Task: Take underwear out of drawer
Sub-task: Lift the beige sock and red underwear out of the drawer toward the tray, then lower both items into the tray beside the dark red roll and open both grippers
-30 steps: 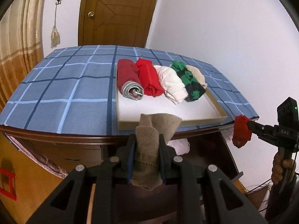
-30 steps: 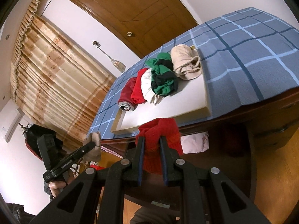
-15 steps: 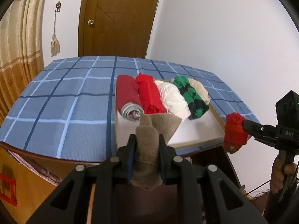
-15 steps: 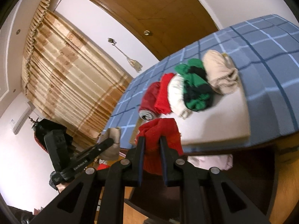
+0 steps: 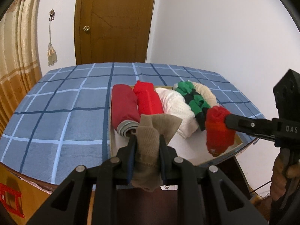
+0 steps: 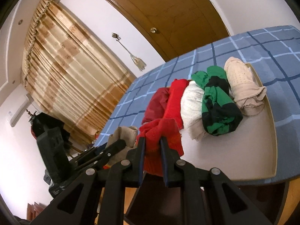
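Tongs both clamped, left gripper point(image 5: 147, 151) on a beige garment point(image 5: 150, 144), right gripper point(image 6: 152, 156) on a red one point(image 6: 161, 140), now carried over the tray point(image 6: 270, 131), so I judge release comes next.

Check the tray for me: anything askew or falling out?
Nothing stands out. Five rolled garments lie side by side in the tray, none hanging over the rim I can see; the green-and-black roll is just bunched looser than the rest.

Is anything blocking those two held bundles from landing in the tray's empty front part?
Nothing visible does. The tan bundle and red bundle hang near the tray, whose white front is bare; the rolled pieces lie farther back.
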Motion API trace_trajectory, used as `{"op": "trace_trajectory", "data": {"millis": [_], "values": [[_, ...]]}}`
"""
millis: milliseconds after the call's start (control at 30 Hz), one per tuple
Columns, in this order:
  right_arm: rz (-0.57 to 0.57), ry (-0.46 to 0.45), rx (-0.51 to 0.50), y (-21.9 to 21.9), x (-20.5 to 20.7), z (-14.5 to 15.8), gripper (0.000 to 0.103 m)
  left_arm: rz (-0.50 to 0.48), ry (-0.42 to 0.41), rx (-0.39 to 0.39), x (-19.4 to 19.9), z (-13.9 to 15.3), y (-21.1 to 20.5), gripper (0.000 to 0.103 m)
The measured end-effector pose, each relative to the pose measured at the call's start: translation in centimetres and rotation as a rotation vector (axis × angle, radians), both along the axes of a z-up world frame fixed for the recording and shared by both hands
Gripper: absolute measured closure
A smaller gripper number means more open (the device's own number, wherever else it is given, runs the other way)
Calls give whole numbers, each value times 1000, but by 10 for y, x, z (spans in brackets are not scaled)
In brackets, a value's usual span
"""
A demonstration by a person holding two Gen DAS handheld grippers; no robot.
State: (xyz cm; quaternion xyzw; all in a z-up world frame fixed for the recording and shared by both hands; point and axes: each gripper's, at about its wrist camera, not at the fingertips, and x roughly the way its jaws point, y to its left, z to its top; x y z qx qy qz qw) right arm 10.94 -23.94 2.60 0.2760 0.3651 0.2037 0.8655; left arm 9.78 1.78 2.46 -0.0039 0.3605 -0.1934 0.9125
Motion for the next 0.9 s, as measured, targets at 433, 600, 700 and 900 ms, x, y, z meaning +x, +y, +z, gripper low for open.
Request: {"op": "trace_trajectory", "data": {"millis": [433,600,700,900], "values": [[-28,51,-118,34,55,-49,85,-3,73,68,39,-49,-17,83],[-60,3,-176,48,60,-57,85,-2,40,104,37,-52,-23,83],[-107,-37,-208,58,59,-63,85,4,13,121,34,-57,-27,81],[-156,-80,-235,71,55,-75,85,20,-2,147,32,-66,-36,69]]}}
